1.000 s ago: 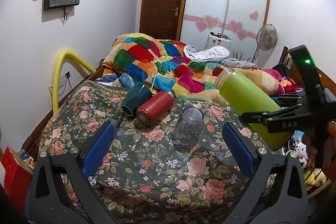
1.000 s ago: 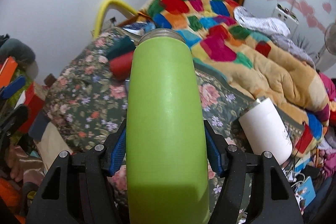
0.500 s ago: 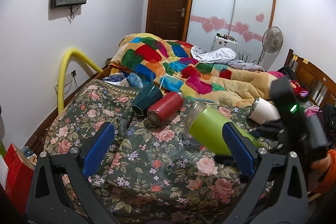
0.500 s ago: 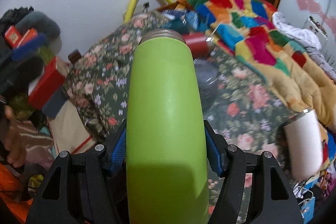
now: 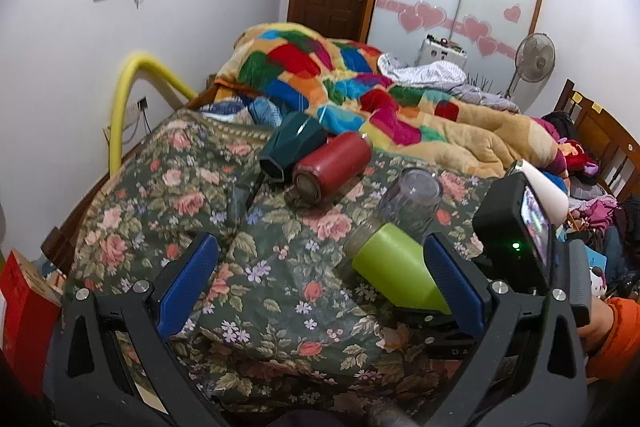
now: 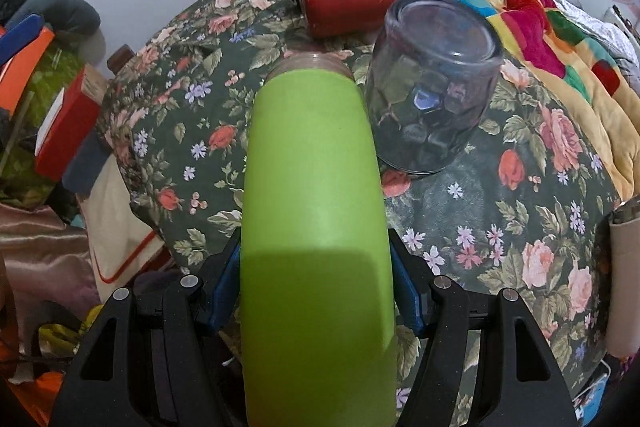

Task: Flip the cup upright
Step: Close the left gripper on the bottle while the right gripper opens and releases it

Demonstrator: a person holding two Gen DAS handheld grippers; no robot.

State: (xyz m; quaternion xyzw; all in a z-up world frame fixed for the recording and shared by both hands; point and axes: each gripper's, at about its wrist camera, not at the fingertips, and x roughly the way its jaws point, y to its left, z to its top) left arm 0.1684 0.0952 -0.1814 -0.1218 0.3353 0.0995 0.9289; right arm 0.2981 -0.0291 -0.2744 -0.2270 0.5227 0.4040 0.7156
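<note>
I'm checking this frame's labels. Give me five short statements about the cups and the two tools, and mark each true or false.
1. The right tool is shut on the green cup. True.
2. The left tool holds the red cup. False: the left tool is open and holds nothing; the red cup lies on the floral blanket.
3. The clear glass stands base up. True.
4. The green cup's open end points at the ceiling. False: it points forward and down toward the blanket.
5. The dark teal cup lies on its side beside the red cup. True.
</note>
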